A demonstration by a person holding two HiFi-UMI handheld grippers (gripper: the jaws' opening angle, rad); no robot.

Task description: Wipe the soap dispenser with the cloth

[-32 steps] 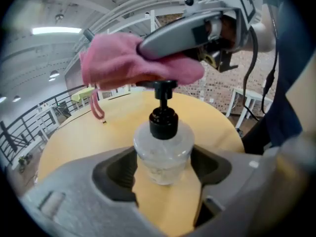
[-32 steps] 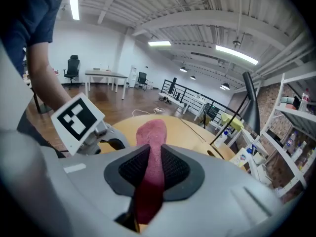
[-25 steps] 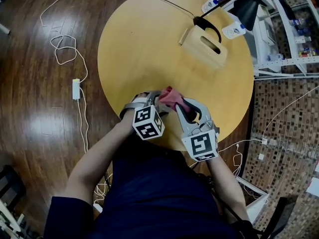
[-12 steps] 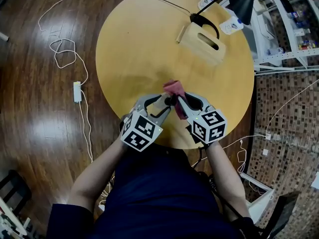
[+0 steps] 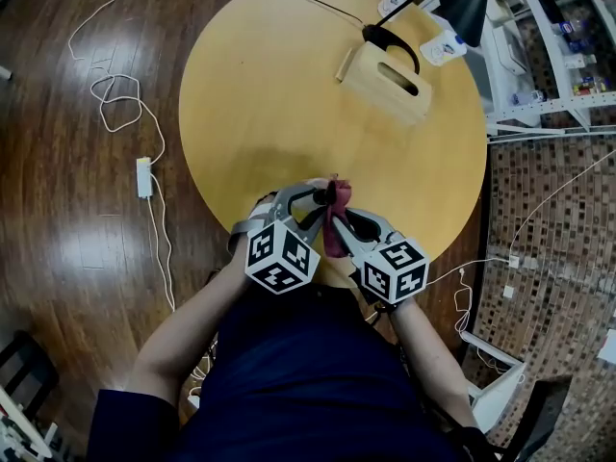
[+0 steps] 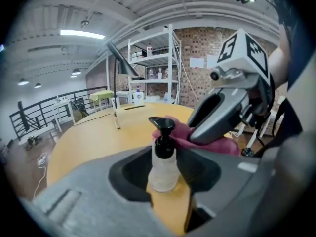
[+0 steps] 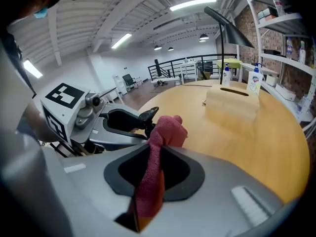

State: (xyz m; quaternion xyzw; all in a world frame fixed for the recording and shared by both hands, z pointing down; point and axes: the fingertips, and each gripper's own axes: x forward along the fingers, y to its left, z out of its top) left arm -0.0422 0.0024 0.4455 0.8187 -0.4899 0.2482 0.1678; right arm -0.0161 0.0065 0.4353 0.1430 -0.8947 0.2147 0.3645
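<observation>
Table (image 5: pixel 269 85): left tongs (image 6: pixel 164 157), just closing, grip upright soap dispenser (image 6: pixel 162 174); right tongs (image 7: pixel 154 167) clench cloth (image 7: pixel 167 131).

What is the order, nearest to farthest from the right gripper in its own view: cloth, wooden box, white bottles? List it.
1. cloth, pinched between its fingers.
2. wooden box, ahead and to the right.
3. white bottles, behind the box, farther right.
</observation>
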